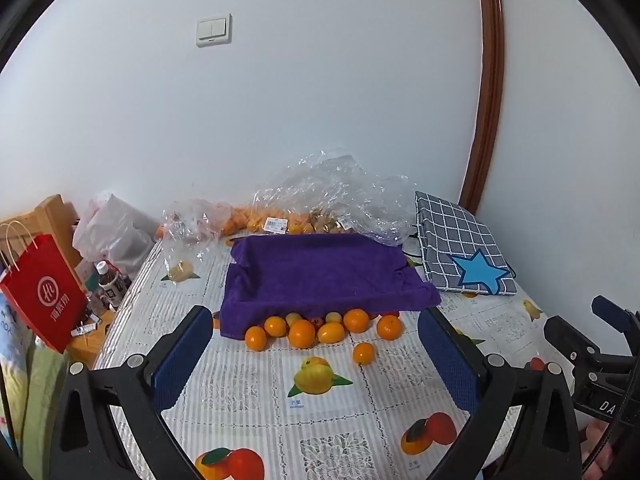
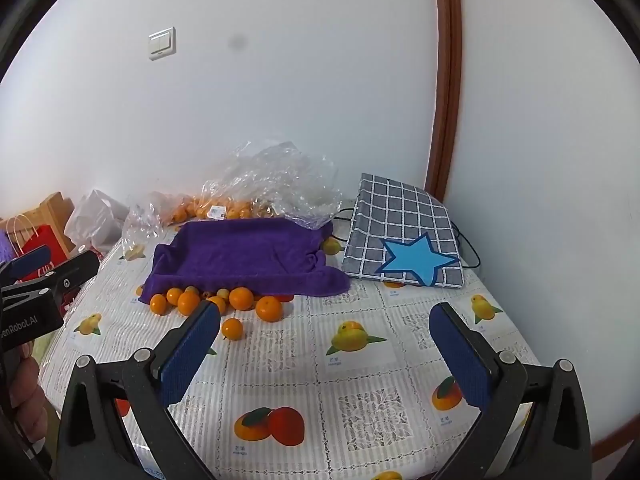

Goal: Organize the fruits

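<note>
Several small oranges [image 1: 301, 333] lie in a loose row along the front edge of a purple towel-lined tray [image 1: 320, 276], with one orange [image 1: 363, 353] apart nearer me. The same oranges [image 2: 241, 298], the lone orange [image 2: 232, 328] and the tray [image 2: 244, 256] show in the right wrist view. My left gripper [image 1: 316, 344] is open and empty, above the tablecloth just short of the oranges. My right gripper [image 2: 326, 332] is open and empty, to the right of the oranges. More oranges sit in clear plastic bags [image 1: 320, 196] behind the tray.
A grey checked bag with a blue star [image 1: 460, 244] lies right of the tray, against the wall. A red paper bag [image 1: 40, 292], a bottle [image 1: 110, 282] and a white plastic bag [image 1: 108, 228] stand off the table's left edge. The fruit-print tablecloth [image 1: 320, 408] covers the table.
</note>
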Motion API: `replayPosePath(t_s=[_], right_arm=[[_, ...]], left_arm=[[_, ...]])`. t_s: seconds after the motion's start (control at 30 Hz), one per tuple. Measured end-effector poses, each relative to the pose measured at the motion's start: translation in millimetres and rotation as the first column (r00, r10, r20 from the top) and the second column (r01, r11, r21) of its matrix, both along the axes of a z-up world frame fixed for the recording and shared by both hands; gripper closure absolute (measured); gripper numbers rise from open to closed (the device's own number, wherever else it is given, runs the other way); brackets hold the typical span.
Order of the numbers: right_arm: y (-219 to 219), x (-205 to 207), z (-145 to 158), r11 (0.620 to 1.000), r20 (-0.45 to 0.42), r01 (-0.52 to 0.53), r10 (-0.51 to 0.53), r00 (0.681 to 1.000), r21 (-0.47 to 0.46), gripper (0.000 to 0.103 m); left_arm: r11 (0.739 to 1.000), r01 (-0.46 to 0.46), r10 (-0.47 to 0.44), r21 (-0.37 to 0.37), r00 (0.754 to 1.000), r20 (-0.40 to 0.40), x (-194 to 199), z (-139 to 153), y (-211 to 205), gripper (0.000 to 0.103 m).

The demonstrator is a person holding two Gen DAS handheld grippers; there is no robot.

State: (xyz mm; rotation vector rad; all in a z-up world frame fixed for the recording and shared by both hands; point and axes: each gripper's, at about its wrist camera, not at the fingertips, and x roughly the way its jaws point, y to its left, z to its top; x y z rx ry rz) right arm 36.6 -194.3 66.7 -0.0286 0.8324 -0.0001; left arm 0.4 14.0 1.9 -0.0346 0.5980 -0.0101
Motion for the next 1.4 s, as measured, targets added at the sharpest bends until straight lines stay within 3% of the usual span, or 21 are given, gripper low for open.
replayPosePath(t_s=[1.4], right_arm=[[-1.9,-1.7,0.4,1.0,-0.001,-0.004,0.004,1.0,0.003,0.0]], left_arm=[[1.0,-0.008,0.008,-0.001,1.0,0.007,-2.0,-6.0,4.3,0.0]])
